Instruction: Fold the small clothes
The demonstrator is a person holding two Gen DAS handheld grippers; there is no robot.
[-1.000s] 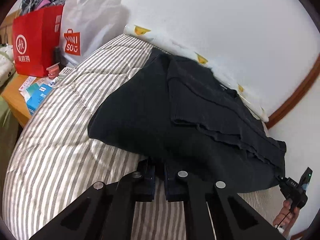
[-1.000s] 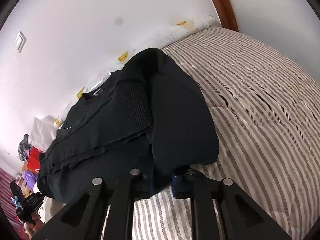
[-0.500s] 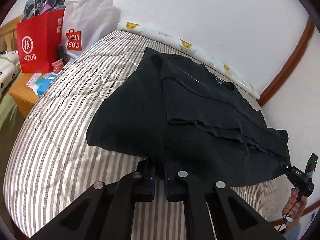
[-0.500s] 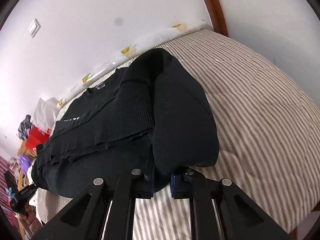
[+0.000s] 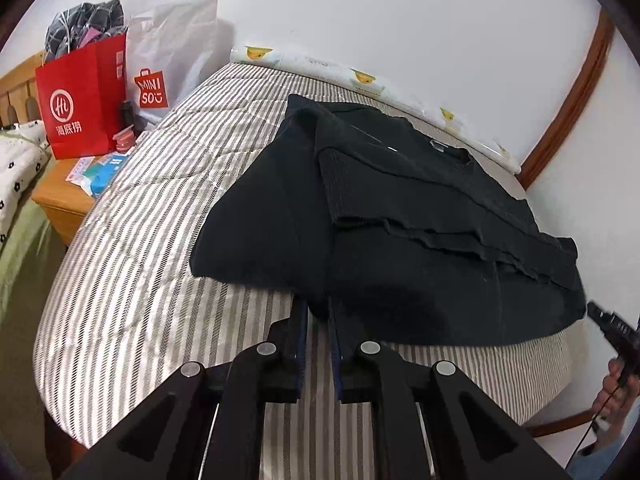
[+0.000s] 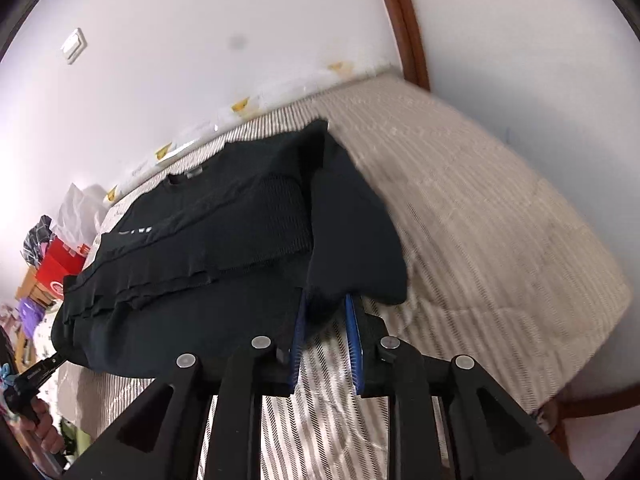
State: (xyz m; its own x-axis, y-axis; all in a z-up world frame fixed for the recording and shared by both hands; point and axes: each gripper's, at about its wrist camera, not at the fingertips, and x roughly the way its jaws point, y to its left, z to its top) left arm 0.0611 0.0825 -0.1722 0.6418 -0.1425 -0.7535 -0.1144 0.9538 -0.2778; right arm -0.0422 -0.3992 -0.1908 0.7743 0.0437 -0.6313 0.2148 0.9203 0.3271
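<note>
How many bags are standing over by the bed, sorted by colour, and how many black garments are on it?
Red bag: 1
White bag: 1
Black garment: 1
Total: 3

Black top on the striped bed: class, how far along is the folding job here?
Done: sleeves look folded across the black top, lying on the striped bed. In hand: the left claw pinches the near hem; the right claw straddles the other hem corner, grip unclear. Left: bringing the hem up toward the collar.
</note>
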